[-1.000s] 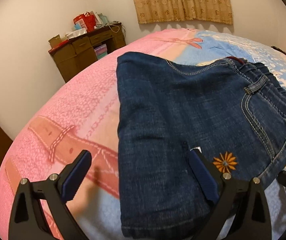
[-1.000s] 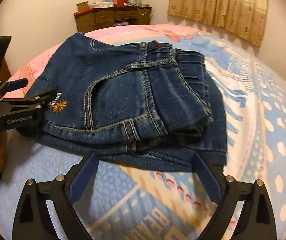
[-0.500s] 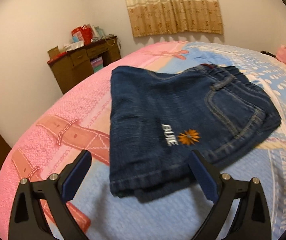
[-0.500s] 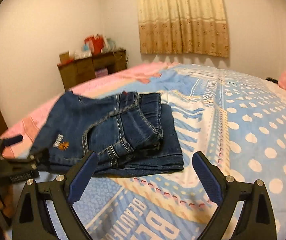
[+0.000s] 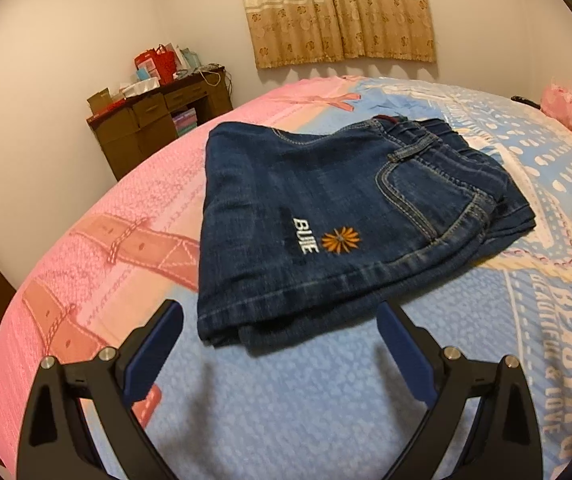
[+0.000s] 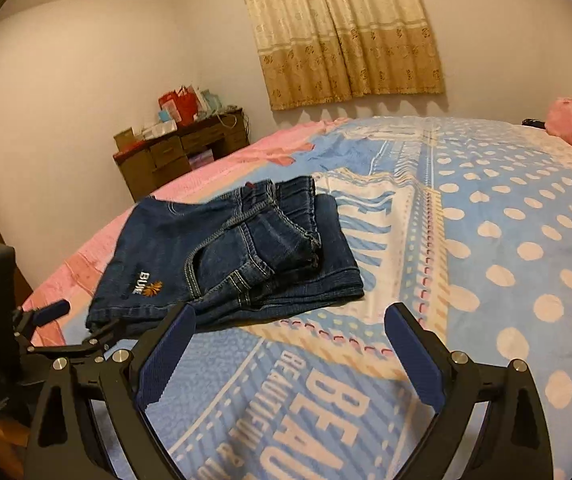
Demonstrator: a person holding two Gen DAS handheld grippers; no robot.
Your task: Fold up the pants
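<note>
Bedspread [image 5: 306,400] | pants [image 5: 338,220] folded — compact denim stack, logo up

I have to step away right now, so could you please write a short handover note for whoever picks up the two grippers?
Left gripper: open, empty, hovering above the bedspread just short of the jeans' near edge.
Right gripper: open, empty, above the bedspread, beside the jeans.
Jeans: folded into a compact stack on the bed, waistband away from you, orange flower embroidery on top.
Done: the folding looks complete; neither gripper touches the denim.
Left: probably only tidying the slightly uneven layers at the right edge, if you want it neater.
</note>
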